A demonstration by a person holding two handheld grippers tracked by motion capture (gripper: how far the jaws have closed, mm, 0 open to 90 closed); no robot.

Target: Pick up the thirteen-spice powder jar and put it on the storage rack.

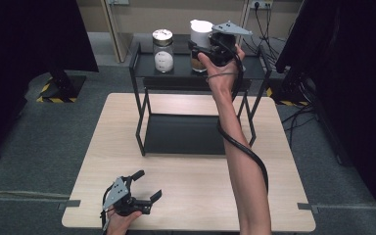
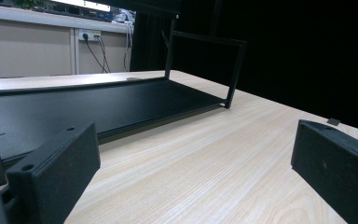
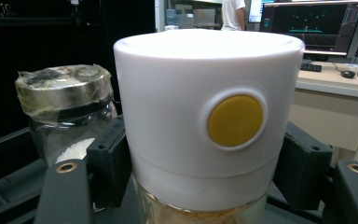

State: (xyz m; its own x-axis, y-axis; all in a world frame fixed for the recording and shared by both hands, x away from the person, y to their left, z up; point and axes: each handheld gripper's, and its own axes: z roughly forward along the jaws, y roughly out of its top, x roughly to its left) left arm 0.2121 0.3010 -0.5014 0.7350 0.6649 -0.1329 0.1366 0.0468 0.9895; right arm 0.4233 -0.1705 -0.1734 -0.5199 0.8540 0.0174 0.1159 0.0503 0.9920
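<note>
my right gripper (image 1: 206,53) is clamped on the glass jar with a tall white lid and round yellow button (image 3: 209,116), one black pad (image 3: 108,163) pressed on each side just below the lid. the jar stands on the top tier of the black metal two-tier rack (image 1: 149,73). just beside my fingers sits a clear glass jar with a taped metal lid (image 3: 65,107), close but apart. the rack's raised rim runs under my fingers. my left gripper (image 1: 144,185) rests low over the light wooden table (image 2: 205,163), jaws wide and holding nothing, the rack's bottom shelf (image 2: 98,105) ahead, bare tabletop between.
</note>
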